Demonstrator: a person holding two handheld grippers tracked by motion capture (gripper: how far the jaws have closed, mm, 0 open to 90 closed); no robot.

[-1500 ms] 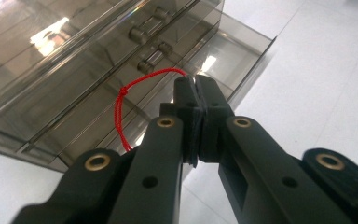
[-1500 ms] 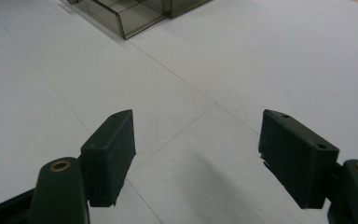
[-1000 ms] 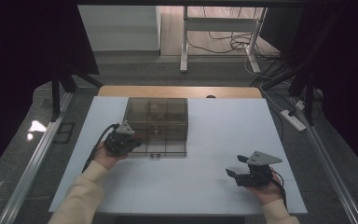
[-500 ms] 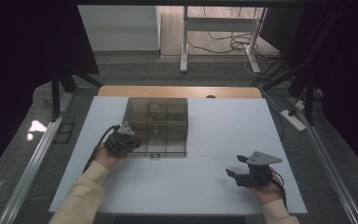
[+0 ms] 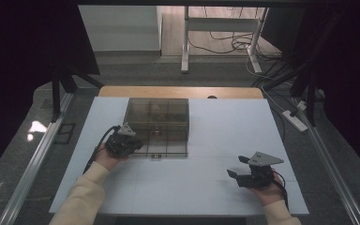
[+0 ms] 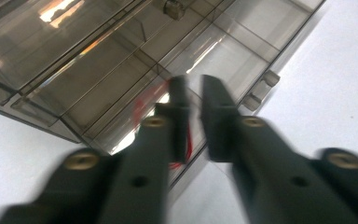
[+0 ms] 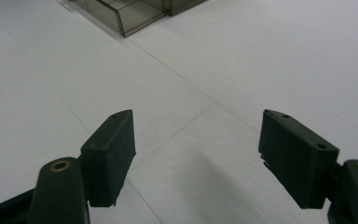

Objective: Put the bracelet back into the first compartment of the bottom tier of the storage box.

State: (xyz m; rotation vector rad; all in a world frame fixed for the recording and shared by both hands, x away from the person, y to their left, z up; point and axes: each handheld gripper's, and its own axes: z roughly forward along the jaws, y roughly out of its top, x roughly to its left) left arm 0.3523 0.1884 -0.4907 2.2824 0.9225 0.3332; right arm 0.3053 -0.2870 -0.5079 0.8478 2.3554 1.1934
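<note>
- Counting from the high view: 1 smoky clear compartment box (image 5: 158,125), 2 hand-held grippers and 1 white table (image 5: 225,136).
- Box: it lies on the table's far left half, lid shut, dividers showing through the lid.
- Left gripper (image 5: 132,145): it sits at the box's near left corner, touching or just beside it. In the left gripper view its jaws have just been opening and stand a narrow gap apart over the box's edge, with nothing clearly pinched between them; a red mark (image 6: 142,109) shows through the plastic beside them.
- Right gripper (image 5: 236,168): it rests on the table well apart from the box, to the near right; its jaws are wide apart and empty over bare table.
- 2 small latches (image 6: 261,88) sit on the box's near side.
</note>
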